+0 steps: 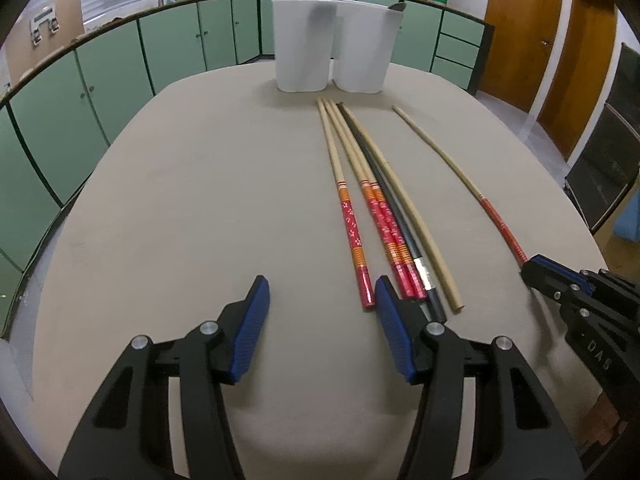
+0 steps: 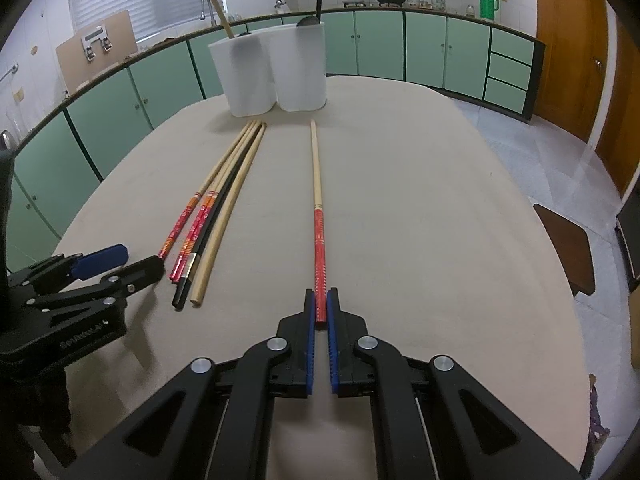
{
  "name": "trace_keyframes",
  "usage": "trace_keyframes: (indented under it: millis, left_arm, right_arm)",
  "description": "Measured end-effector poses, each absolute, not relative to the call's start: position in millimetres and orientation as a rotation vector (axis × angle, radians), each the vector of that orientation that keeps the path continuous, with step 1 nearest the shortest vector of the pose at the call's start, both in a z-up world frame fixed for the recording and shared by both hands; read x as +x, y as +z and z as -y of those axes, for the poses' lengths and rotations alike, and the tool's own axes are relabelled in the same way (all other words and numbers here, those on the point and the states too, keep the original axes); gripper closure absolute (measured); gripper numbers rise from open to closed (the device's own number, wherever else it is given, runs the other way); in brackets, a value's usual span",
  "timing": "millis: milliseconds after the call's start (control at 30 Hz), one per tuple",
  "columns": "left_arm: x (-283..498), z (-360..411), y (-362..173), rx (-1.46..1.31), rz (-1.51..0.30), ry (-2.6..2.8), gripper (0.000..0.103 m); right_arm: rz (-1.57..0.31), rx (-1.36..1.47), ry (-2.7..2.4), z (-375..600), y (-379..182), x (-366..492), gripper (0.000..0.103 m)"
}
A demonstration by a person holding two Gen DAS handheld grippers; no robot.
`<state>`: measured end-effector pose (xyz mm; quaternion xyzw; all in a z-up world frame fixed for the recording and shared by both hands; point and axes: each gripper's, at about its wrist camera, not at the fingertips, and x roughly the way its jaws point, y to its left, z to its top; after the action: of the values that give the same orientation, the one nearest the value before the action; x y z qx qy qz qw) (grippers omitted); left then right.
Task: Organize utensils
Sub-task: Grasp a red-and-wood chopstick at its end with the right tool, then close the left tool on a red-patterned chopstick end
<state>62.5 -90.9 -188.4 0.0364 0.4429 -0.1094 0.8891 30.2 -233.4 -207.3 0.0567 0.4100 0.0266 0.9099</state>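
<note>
on the beige table (image 2: 420,200), the right gripper (image 2: 321,304) has its blue pads pressed against the red end of a lone red-handled chopstick (image 2: 318,216) lying apart from the rest. just to its left lies a bundle of five chopsticks (image 2: 216,208): three red-patterned, one black, one plain bamboo, all pointing toward two white holders (image 2: 276,72) at the far edge. the left gripper (image 1: 322,300) sits with jaws wide apart, holding nothing, its right pad beside the bundle's near ends.
</note>
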Motion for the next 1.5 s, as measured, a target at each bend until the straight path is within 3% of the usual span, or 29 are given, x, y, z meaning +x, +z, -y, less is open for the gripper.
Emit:
trace_keyframes:
  millis: [267, 700, 800, 900, 967, 1033, 1267, 1500]
  left_arm:
    - [54.3, 76.1, -186.8, 0.049, -0.916, -0.232, 0.050]
    - [60.4, 82.3, -189.2, 0.068, -0.911, -0.229, 0.052]
    - [62.4, 85.5, -189.5, 0.073, -0.908, -0.235, 0.060]
    - [62.2, 91.0, -190.2, 0.084, -0.905, -0.252, 0.075]
    - [62.3, 95.7, -190.2, 0.091, -0.904, -0.270, 0.091]
    - [61.4, 99.1, -190.1, 0.097, -0.903, -0.279, 0.097]
    - [57.5, 99.8, -181.7, 0.108, -0.878, -0.282, 0.097]
    - [48.7, 88.0, -131.8, 0.117, -0.763, -0.284, 0.097]
  right_arm:
    - [-0.845, 0.113, 0.105, 232.2, -207.2, 21.5, 0.091]
    - [-0.847, 0.086, 0.110, 229.0, -208.3, 26.0, 0.090]
    - [-0.849, 0.066, 0.100, 225.2, -208.6, 30.0, 0.092]
    - [-0.847, 0.033, 0.094, 221.0, -209.0, 29.5, 0.096]
    - [-0.846, 0.018, 0.088, 219.2, -208.8, 29.2, 0.096]
    - [-0.847, 0.022, 0.088, 220.1, -208.0, 29.1, 0.097]
    - [-0.821, 0.034, 0.097, 223.7, -193.5, 27.0, 0.097]
    - [-0.737, 0.021, 0.112, 232.7, -152.9, 22.6, 0.097]
